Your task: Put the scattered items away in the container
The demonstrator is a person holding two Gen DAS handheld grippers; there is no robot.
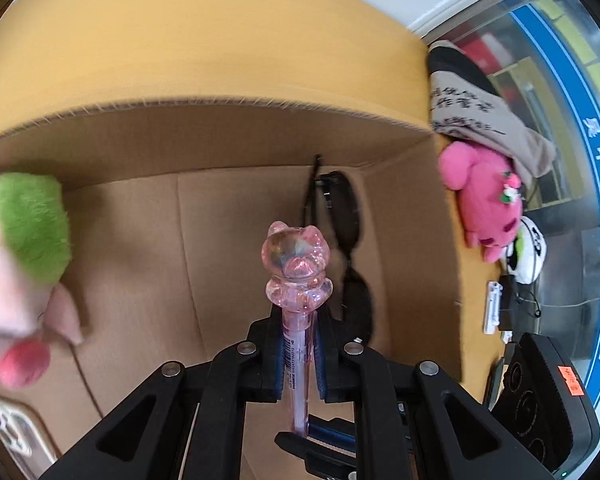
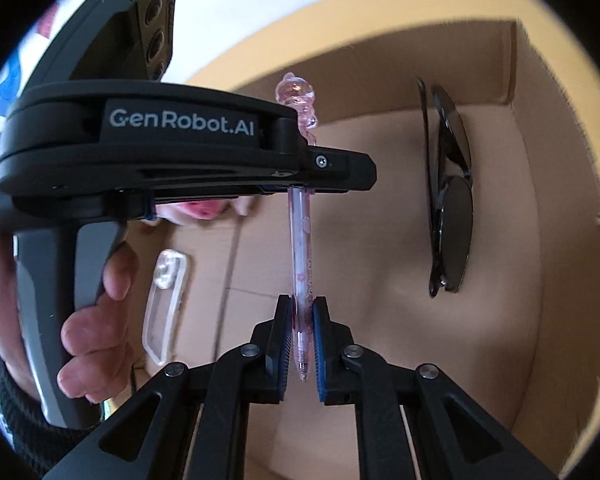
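Both grippers' fingers (image 1: 298, 354) (image 2: 302, 336) clamped on pink pen (image 2: 300, 240) above box (image 2: 512, 80); release one, lower gently.

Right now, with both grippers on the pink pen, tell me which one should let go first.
Right. The left gripper clamps the pink pen high on its barrel over the cardboard box, while the right gripper only pinches the tip. Probably the left then drops it beside the sunglasses.
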